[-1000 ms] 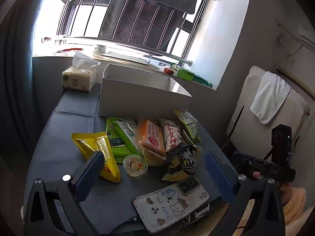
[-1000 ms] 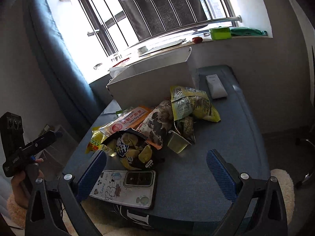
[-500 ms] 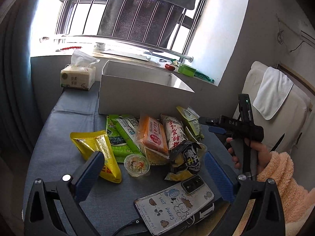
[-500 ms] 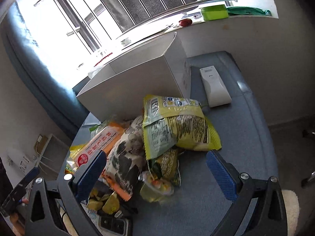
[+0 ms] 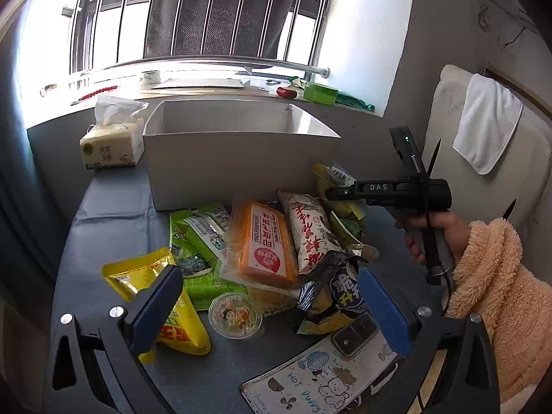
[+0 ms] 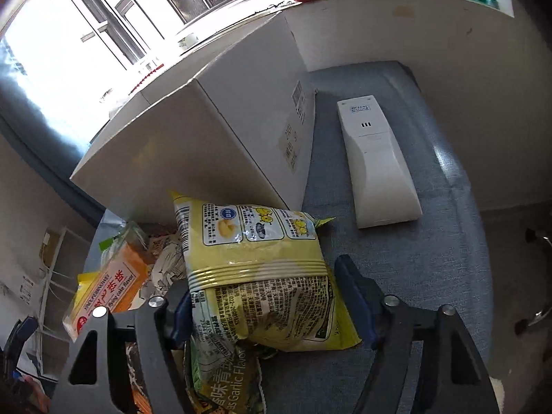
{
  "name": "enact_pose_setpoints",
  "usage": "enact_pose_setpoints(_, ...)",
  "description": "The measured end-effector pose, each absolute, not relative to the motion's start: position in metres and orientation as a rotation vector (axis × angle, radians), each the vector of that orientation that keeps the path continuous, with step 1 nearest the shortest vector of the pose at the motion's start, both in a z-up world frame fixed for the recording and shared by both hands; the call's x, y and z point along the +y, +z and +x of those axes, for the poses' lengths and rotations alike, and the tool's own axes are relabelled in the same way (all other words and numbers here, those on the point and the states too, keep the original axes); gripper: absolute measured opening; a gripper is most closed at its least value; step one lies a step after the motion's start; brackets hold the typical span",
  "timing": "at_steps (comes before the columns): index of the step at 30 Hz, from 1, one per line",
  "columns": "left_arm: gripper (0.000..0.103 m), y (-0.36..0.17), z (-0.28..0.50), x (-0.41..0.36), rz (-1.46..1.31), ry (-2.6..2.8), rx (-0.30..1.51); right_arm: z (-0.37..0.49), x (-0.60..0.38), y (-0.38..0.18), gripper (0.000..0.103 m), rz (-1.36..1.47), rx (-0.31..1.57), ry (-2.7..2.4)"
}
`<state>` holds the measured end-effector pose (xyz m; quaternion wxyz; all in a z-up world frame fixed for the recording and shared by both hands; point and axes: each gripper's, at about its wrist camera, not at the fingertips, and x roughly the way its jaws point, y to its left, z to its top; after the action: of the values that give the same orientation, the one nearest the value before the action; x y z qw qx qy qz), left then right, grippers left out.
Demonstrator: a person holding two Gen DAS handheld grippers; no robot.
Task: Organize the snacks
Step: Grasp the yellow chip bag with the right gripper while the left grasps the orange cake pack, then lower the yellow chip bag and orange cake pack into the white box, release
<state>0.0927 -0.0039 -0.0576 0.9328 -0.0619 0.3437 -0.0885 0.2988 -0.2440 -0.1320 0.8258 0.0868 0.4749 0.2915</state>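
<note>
Right gripper (image 6: 265, 305): its jaws are closing at this moment, with the yellow chip bag (image 6: 262, 276) between the blue pads. The pads stand at the two sides of the bag's lower half; I cannot tell if they press on it already.
Yellow chip bag: it lies on top of the snack pile, just in front of the white box (image 6: 220, 131), printed back side up.
Left gripper (image 5: 269, 305): released, the jaws stand wide apart and hold nothing. It hangs above the near edge of the snack pile.
White box: open at the top, at the back of the grey table (image 5: 114, 207), touching or almost touching the pile.
Snack pile: an orange cake pack (image 5: 264, 241), a green seaweed pack (image 5: 200, 238), a yellow pouch (image 5: 155, 283), a white pack with red letters (image 5: 308, 231), a black and yellow bag (image 5: 338, 296) and a small jelly cup (image 5: 234, 315) lie close together, partly overlapping.
Phone (image 5: 324, 376): at the near table edge, the case with cartoon pictures facing up.
Remote control (image 6: 376, 158): white, lying flat to the right of the box, apart from the snacks.
Tissue pack (image 5: 112, 141): to the left of the box, near the window sill.
Person: a hand (image 5: 434, 231) in a fluffy peach sleeve (image 5: 493, 293) holds the handle of the right gripper.
</note>
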Motion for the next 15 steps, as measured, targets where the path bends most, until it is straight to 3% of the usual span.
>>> enact_pose_setpoints(1, 0.103, -0.058, 0.099, -0.006, -0.117, -0.184, 0.713, 0.298, -0.247, -0.129, 0.061, 0.190, 0.998, 0.625)
enact_pose_setpoints(3, 0.103, -0.059, 0.114, -0.010, -0.090, -0.186, 0.738, 0.293, -0.250, -0.125, 0.060, 0.203, 0.995, 0.646)
enact_pose_setpoints(15, 0.103, -0.095, 0.202, -0.031, 0.141, -0.113, 0.983, 0.211, -0.291, -0.064, 0.059, 0.281, 0.791, 0.720)
